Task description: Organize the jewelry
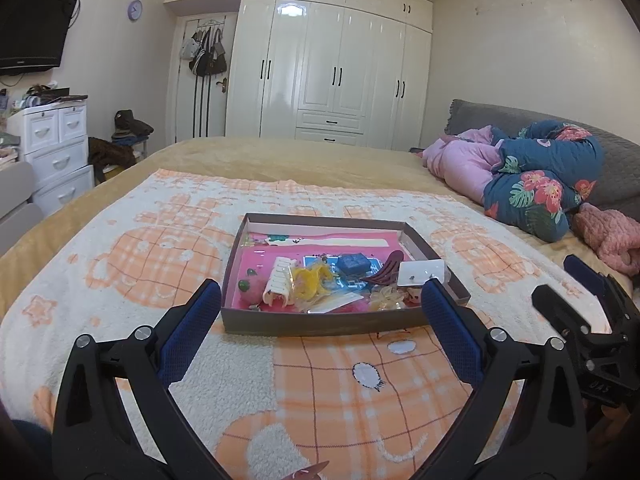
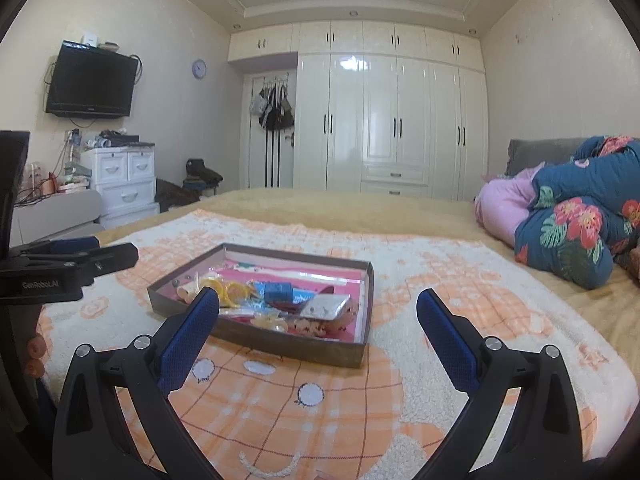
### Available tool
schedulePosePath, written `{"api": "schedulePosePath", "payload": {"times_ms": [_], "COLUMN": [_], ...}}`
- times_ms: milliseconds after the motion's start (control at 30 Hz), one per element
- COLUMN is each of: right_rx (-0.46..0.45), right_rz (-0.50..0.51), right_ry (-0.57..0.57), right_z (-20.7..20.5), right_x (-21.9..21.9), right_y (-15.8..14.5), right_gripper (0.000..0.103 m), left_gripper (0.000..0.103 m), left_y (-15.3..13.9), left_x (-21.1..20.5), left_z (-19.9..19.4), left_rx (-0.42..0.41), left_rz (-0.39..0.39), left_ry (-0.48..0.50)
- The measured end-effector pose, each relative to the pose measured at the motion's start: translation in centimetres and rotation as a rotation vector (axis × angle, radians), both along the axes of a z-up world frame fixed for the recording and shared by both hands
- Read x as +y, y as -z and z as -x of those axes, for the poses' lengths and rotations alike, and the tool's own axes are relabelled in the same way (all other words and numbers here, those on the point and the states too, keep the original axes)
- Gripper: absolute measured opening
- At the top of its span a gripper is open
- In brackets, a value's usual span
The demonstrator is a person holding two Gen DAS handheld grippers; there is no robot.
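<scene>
A shallow brown box [image 1: 320, 326] [image 2: 288, 350] with a pink lining lies on the bed blanket. Inside it I see a white hair claw [image 1: 276, 286], yellow pieces [image 1: 310, 280], a small blue box [image 1: 353, 263] [image 2: 279, 291], a dark red clip [image 1: 386, 270] and a white earring card [image 1: 422, 274] [image 2: 326, 306]. My left gripper [image 1: 320, 294] is open just in front of the box's near wall, with nothing between its fingers. My right gripper [image 2: 318, 304] is also open and empty, near the box's right front corner. Each gripper shows at the edge of the other's view.
The orange and cream blanket [image 1: 340, 400] covers the bed around the box. Rolled floral and pink quilts [image 1: 532, 184] [image 2: 572, 224] lie at the right. A white drawer unit [image 1: 56, 152] and a wall television [image 2: 92, 80] stand left; white wardrobes [image 1: 332, 72] fill the far wall.
</scene>
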State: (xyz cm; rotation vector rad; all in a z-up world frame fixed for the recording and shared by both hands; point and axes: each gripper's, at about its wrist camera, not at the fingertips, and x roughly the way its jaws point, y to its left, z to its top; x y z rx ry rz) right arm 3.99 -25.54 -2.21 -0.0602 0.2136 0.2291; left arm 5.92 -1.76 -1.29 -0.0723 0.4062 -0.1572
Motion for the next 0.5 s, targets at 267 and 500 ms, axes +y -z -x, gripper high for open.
{"api": "schedulePosePath", "payload": {"times_ms": [267,500], "right_rx": [0.000,0.010], "right_rz": [-0.021,-0.031], "right_ry": [-0.009,0.007], "right_z": [0.0,-0.2], "right_x": [-0.1,-0.2], "right_y": [0.0,0.1], "right_gripper": [0.097,0.097], "left_gripper": [0.092,0.092], "left_y": [0.0,0.1], "left_x": [0.2,0.2], "left_z": [1.1,1.3], "left_rx": [-0.016,-0.022], "left_rz": [0.005,-0.004], "left_ry": [-0.015,-0.017]}}
